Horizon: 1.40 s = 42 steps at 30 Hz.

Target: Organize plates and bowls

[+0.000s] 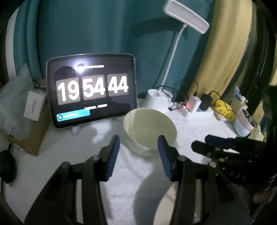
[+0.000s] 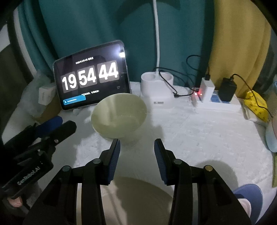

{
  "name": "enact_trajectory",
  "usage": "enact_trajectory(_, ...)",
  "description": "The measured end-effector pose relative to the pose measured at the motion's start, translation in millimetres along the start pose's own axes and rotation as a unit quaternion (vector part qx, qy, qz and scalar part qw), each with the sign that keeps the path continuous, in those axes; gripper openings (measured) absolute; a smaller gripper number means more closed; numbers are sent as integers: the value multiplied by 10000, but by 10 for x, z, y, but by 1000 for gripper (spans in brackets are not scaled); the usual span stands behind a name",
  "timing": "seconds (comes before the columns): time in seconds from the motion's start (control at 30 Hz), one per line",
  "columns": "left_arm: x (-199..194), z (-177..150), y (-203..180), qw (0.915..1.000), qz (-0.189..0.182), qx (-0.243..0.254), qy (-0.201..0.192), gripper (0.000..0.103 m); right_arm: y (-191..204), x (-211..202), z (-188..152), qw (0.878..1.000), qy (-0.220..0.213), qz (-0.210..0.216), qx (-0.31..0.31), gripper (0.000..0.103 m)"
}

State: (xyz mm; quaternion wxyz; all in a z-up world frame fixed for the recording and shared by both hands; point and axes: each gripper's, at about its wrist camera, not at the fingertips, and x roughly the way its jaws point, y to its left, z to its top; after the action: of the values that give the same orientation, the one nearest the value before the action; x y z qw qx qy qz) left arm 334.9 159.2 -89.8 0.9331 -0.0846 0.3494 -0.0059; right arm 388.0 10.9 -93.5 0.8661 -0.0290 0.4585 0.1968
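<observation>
1. both my tools hover empty over the white cloth (image 2: 199, 131); the left gripper (image 1: 138, 147) and the right gripper (image 2: 136, 147) each stand part open, nothing between the pads.
2. the bowl (image 1: 149, 129) sits upright just ahead of both, in front of the tablet (image 2: 90, 81).
3. i judge the reach for the bowl is in hand; next, a jaw must straddle its rim.
4. only the right view shows a plate (image 2: 138, 195) under my fingers; only the left shows the lamp (image 1: 186, 16) head.

Open left gripper (image 1: 138, 143) frames seemingly empty bowl (image 1: 149, 129).
</observation>
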Motion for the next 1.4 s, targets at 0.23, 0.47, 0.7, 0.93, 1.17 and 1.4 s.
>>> enact_trajectory(0.23,275,91,124,10000,26,4,79,47,-10,350,119,9995,115,-28,296,43)
enact_trajectory(0.47,619,139,198,9997,7,-50,226,47,-107,657,217,9981,291,-204,494,43)
enact_trajectory(0.7,819,122,215,9995,145,-6,280,47,-151,844,212,9975,315,-244,587,41)
enact_trajectory(0.93,913,43,117,9992,132,222,300,38,-116,891,196,9980,269,-159,546,26)
enact_trajectory(1.17,863,6,25,9989,209,388,174,26,-126,860,185,9979,210,-183,590,21)
enact_trajectory(1.4,793,0,50,9991,277,285,171,24,-125,751,167,9980,113,-82,609,14)
